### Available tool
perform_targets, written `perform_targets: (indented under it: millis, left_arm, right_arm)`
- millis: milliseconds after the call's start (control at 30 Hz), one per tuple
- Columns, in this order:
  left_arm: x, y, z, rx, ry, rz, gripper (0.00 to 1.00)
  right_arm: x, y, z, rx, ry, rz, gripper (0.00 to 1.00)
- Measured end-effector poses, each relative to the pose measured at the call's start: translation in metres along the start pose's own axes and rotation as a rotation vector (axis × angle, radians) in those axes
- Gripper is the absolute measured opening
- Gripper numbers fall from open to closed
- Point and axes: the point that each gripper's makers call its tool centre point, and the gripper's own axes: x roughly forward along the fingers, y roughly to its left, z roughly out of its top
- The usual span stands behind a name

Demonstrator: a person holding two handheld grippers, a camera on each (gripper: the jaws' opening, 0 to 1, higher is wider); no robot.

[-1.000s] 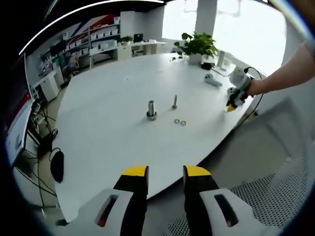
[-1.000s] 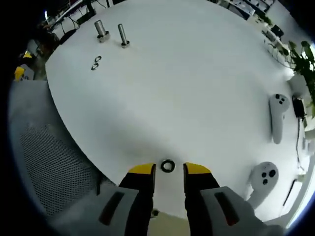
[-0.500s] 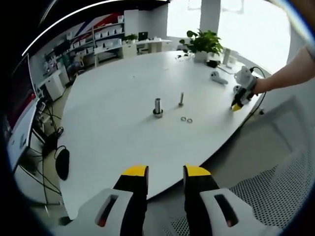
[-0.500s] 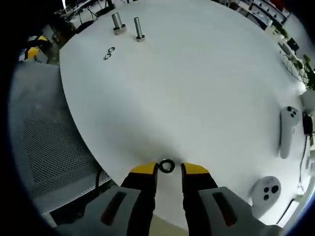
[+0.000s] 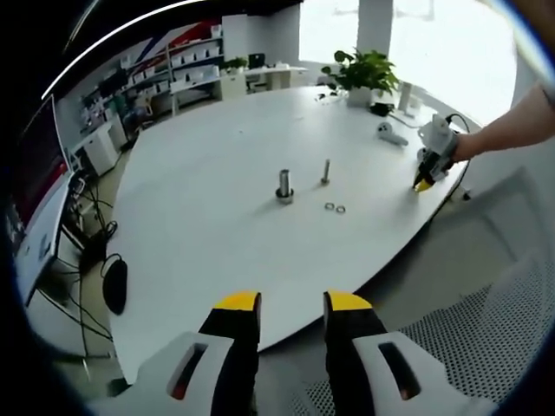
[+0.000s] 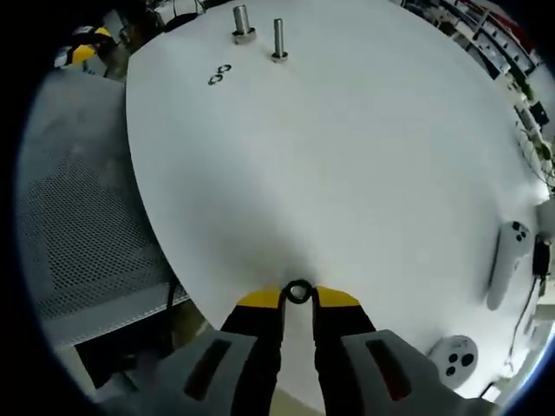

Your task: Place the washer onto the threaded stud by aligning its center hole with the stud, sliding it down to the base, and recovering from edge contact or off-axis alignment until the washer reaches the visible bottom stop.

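Washer lying flat at the worktop edge, pinched between narrowing right tool tips; threaded stud standing upright far ahead. Left tool hovering open, empty, off the worktop.

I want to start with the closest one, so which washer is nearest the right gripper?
The dark washer between the right gripper fingers, near the table edge. The two other washers lie together far off, beside the studs.
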Motion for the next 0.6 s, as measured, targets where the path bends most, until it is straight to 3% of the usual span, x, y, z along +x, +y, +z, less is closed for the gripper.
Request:
perform_targets:
  millis: [300, 367, 400, 433, 467, 500, 600]
  left_arm:
    - [-0.0001, 0.0016, -0.0004, -0.006, -0.004, 0.003, 0.26]
    - [0.0001, 0.0010, -0.0003, -0.006, -0.005, 0.000, 0.26]
    - [0.0003, 0.0006, -0.0005, -0.004, -0.003, -0.001, 0.26]
    - [0.0004, 0.0003, -0.0008, -0.004, -0.002, -0.003, 0.26]
    - [0.0007, -0.0002, -0.0014, -0.003, 0.001, -0.005, 0.26]
    - [0.0010, -0.0009, -0.0022, -0.002, 0.007, -0.008, 0.26]
    - [0.0021, -0.0010, -0.0040, -0.001, 0.018, -0.009, 0.27]
  right_arm:
    - [-0.0002, -0.0003, 0.0001, 0.018, 0.061, -0.033, 0.14]
    - [-0.0017, 0.0008, 0.0001, 0.013, 0.044, -0.047, 0.13]
    - [0.0004, -0.0004, 0.0062, 0.005, -0.010, -0.038, 0.13]
    - [0.0006, -0.0023, 0.0083, 0.082, -0.061, -0.029, 0.13]
    - [0.0005, -0.0038, 0.0065, 0.173, -0.069, -0.018, 0.13]
    - [0.0004, -0.0055, 0.0070, 0.203, -0.093, -0.006, 0.13]
    - [0.0004, -0.0062, 0.0094, 0.141, -0.079, -0.008, 0.13]
